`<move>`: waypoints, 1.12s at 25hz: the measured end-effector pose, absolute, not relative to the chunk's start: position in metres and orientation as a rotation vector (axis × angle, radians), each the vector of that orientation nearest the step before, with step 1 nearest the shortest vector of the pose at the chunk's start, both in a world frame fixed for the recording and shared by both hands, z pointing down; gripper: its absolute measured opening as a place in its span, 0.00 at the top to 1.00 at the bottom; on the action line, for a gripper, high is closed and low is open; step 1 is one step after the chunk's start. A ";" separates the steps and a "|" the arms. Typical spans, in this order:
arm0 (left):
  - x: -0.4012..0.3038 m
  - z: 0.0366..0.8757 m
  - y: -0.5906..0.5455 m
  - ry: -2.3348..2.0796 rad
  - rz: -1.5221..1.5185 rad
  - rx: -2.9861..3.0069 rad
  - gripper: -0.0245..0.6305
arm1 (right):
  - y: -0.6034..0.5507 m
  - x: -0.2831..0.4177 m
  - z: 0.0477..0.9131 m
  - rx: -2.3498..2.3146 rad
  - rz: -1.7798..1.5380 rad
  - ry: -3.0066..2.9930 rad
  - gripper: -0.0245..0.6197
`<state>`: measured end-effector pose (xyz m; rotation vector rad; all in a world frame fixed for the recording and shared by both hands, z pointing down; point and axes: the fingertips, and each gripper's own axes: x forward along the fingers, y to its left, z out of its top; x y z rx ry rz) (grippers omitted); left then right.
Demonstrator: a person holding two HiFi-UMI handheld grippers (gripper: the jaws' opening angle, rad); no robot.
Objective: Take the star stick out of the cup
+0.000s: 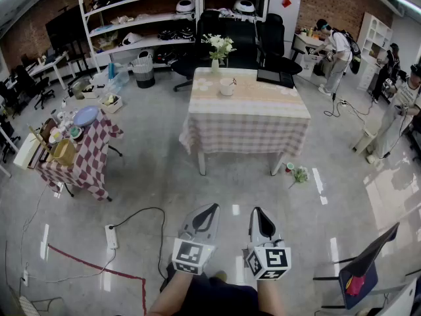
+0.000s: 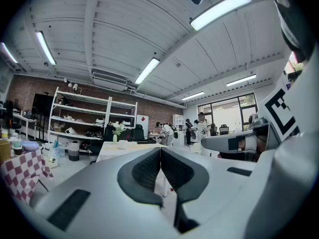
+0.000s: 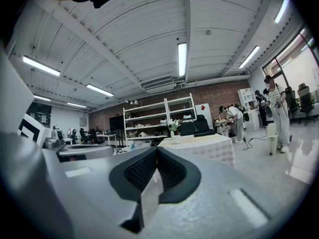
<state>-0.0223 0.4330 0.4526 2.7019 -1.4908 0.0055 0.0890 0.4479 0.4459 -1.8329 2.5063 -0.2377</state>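
A white cup stands on the far table with the checked cloth, next to a vase of white flowers. A thin stick pokes out of the cup; its star is too small to make out. My left gripper and right gripper are held side by side low in the head view, over the floor and well short of the table. Both point level at the table with jaws pressed together and nothing between them. The cup shows small beyond the left gripper, and the cup beyond the right gripper.
A small table with a red checked cloth and dishes stands at the left. A power strip with its cable and a red tape line lie on the floor. Fallen flowers lie by the table leg. A chair stands at the right; people work at the back.
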 end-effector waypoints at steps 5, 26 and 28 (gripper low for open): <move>-0.023 0.457 0.439 -1.485 0.019 2.696 0.95 | 0.454 0.088 0.452 -1.832 -0.263 2.504 0.95; -0.020 0.458 0.416 -1.516 0.004 2.648 0.95 | 0.429 0.113 0.454 -1.894 -0.301 2.433 0.95; -0.019 0.456 0.408 -1.519 0.001 2.644 0.95 | 0.421 0.114 0.452 -1.892 -0.297 2.436 0.95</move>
